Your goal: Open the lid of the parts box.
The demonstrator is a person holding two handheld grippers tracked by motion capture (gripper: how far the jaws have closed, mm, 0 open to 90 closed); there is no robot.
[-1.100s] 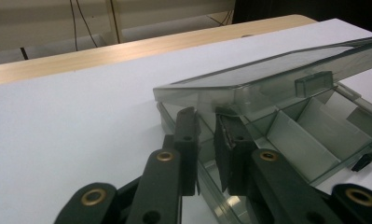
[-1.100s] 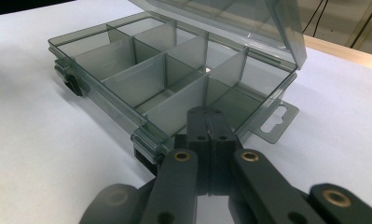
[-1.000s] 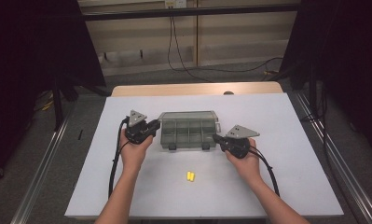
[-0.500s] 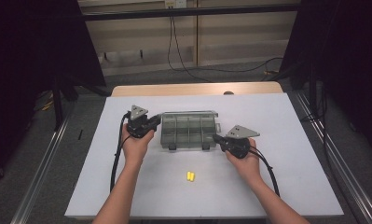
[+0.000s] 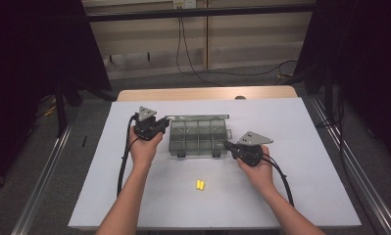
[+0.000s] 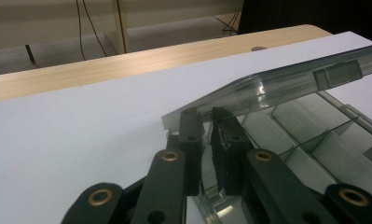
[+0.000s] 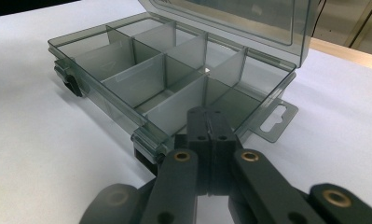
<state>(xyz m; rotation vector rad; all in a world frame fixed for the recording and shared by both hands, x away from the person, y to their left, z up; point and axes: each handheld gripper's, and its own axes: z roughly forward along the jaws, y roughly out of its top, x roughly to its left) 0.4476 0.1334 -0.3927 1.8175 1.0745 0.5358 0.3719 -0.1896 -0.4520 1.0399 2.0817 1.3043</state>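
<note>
The left gripper [image 5: 159,125] pinches the raised lid [image 6: 277,84] at the compartment box's [image 5: 199,138] left end, mid-table, while the right gripper [image 5: 228,145], clenched empty, braces its right end, long axis running between them.

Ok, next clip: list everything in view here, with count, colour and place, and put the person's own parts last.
Clear smoky-grey plastic compartment box: one, grey, middle of the white sheet, dividers inside.
Clear grey hinged lid: one, raised part-way over the box, its corner between the left gripper's jaws.
Small yellow pieces: two, side by side, on the sheet in front of the box.
White table sheet: one, covering the table.
Light wooden table edge: one, at the far side.
Black cables on the floor: several, beyond the table.
Left gripper: one, black, at the box's left end.
Right gripper: one, black, jaws shut, at the box's right end.
Forearms: two, from the bottom edge.
</note>
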